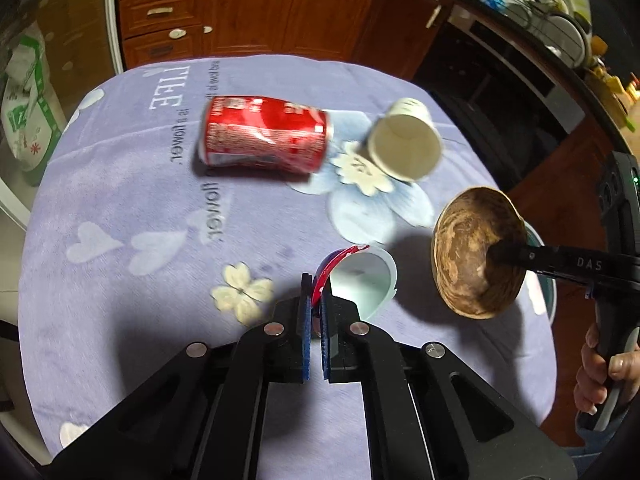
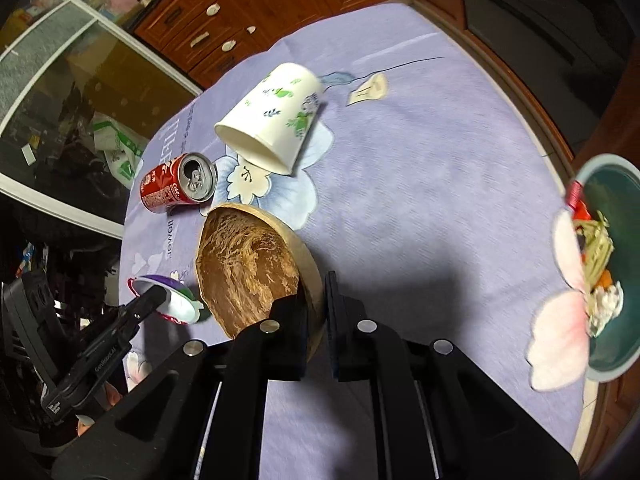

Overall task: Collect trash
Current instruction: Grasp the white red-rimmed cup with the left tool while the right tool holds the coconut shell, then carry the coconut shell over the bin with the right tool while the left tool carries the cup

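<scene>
Here both tools are already loaded, which fits a run toward the bin (image 2: 612,264); the left tool (image 1: 316,320) has its blue pads pressed together on the thin rim of a small white yogurt-style cup (image 1: 366,284), gripping it by the edge where the red and purple foil lid curls back, probably because the wall is the only part slim enough to pinch; the cup hangs tilted with its pale empty inside facing the camera; the right tool (image 2: 318,320) is clamped on the rim of a brown coconut-shell bowl (image 2: 248,268), one finger inside and one outside, so the bowl stands on edge, its rough, streaked hollow turned toward the left; whether either piece is clear of the surface (image 2: 420,160) I cannot tell for certain, though both look raised. The bin, a teal tub at the right edge of the lilac flowered cloth, already holds scraps of paper and wrappers, so it seems the place for both. Left on the cloth are a dented red soda can (image 1: 266,136) lying on its side with its opened top showing, and just beside it a tipped white paper cup (image 2: 272,120) printed with green figures; these lie near each other, well apart from the bin.
</scene>
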Available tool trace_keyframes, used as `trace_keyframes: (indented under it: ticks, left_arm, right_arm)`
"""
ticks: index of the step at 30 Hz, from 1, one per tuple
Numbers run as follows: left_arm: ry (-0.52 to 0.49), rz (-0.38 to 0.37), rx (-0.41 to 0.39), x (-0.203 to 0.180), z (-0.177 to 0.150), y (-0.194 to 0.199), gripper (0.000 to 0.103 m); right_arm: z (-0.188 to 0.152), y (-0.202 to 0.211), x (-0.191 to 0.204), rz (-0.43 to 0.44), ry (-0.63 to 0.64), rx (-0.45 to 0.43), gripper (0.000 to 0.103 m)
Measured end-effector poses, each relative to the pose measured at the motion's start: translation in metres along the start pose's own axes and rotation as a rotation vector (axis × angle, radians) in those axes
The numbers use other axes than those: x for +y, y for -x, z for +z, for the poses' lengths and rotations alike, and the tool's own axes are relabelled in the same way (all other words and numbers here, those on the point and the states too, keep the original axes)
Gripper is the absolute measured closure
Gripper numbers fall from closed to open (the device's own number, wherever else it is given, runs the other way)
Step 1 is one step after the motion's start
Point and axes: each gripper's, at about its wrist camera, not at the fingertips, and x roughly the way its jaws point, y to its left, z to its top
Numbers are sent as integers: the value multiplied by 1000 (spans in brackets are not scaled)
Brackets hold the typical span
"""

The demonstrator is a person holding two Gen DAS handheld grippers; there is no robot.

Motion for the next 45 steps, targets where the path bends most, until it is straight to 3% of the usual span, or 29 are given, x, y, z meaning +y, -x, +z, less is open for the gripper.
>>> trace_keyframes:
  ticks: [15, 28, 36, 45]
  left_arm:
    - [-165, -55, -17, -97, -13, 23, 99]
    - [-356, -140, 43, -209, -18, -3, 99]
    - [-407, -163, 101, -259, -14, -34, 99]
    - [-483, -183, 155, -310, -16, -64, 99]
  right_arm:
    - [-31, 89, -71, 10, -115, -153, 95]
    - [-61, 158, -192, -64, -316, -297, 95]
    - [-71, 169, -265, -156, -428, -314, 95]
    - [-74, 146, -301, -186, -478, -240, 88]
